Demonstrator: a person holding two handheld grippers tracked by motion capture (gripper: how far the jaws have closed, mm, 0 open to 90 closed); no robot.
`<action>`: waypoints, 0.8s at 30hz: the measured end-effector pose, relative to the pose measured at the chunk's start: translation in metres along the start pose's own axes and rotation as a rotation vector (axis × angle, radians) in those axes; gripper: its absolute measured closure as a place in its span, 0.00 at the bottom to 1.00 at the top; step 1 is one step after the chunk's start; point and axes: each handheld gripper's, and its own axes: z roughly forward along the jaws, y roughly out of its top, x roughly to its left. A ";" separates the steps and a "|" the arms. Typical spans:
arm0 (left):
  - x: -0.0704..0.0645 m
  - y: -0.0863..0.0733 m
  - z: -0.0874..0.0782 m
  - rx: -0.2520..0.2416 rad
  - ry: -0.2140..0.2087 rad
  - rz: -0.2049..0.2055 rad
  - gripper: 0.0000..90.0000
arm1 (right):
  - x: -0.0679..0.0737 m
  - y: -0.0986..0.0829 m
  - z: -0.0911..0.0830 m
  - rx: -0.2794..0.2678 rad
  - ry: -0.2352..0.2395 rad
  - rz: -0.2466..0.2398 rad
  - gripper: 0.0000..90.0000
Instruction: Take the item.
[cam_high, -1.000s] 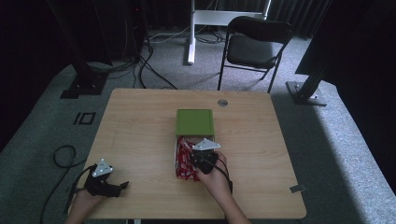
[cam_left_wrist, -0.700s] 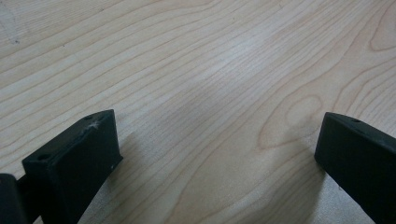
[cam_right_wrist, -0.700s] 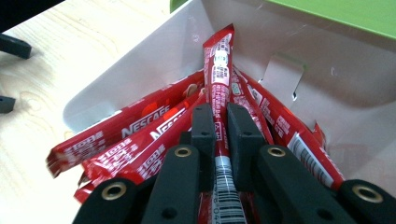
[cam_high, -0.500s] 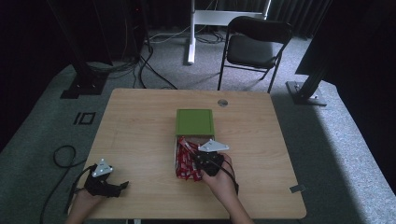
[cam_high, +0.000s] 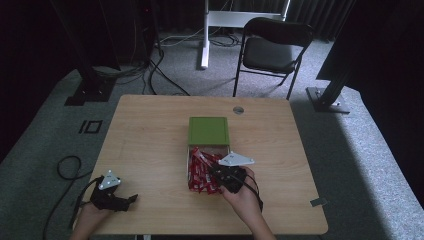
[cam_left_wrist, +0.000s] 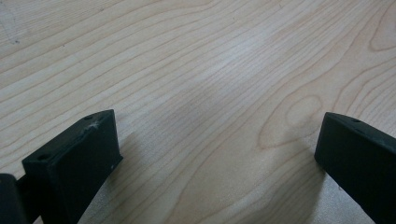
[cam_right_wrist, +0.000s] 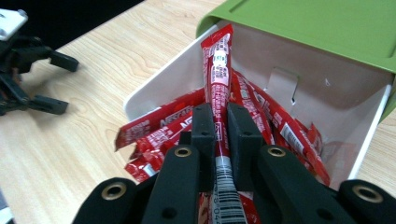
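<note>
A white box (cam_right_wrist: 159, 86) with its green lid (cam_high: 208, 130) swung back sits mid-table and holds several red sachet sticks (cam_high: 198, 169). My right gripper (cam_right_wrist: 220, 116) is shut on one red sachet (cam_right_wrist: 216, 65), which stands up between the jaws over the pile. In the high view that right gripper (cam_high: 217, 173) hovers at the box's right side, with a hand behind it. My left gripper (cam_high: 129, 199) rests at the table's near left corner. Its jaws stand wide apart over bare wood (cam_left_wrist: 219, 140), with nothing between them.
The wooden table (cam_high: 150, 135) has a round grommet (cam_high: 238, 110) near its far edge. A black folding chair (cam_high: 272, 47) and stand legs sit on the carpet beyond. A cable (cam_high: 67, 167) loops on the floor at the left.
My right gripper has drawn a little to the right and toward the person, with the sachet in it. The left gripper has stayed put.
</note>
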 end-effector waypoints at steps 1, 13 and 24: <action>0.000 0.000 0.000 0.000 0.000 0.000 0.01 | 0.000 0.000 -0.001 0.000 0.002 -0.001 0.92; 0.000 0.000 0.000 -0.002 0.000 -0.002 0.01 | -0.013 0.010 -0.020 -0.089 -0.042 0.035 0.92; 0.000 0.000 0.000 -0.001 0.000 -0.001 0.01 | -0.035 0.017 -0.024 -0.145 -0.136 0.077 0.92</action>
